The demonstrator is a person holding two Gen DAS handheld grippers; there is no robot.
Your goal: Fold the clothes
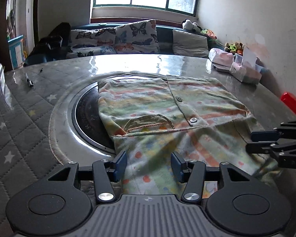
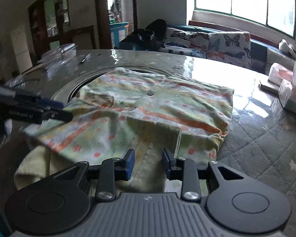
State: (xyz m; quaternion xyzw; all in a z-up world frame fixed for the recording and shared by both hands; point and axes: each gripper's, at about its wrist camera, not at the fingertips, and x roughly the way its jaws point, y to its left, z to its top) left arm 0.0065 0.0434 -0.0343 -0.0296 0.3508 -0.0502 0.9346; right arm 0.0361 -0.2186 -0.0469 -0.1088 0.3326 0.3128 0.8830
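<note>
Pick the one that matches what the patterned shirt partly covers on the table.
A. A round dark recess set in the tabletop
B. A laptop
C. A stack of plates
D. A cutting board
A: the shirt lies over part of the round dark recess in the table.

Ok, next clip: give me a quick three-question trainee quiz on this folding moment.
1. True or false: the left gripper is open, cloth lying between its fingers.
2. What does the striped garment partly cover? A) round black inset in the table B) butterfly cushion C) red box
3. Fill in: the marker pen lies to the garment's ____ in the left wrist view.

Key: 1 true; 2 A; 3 left.
</note>
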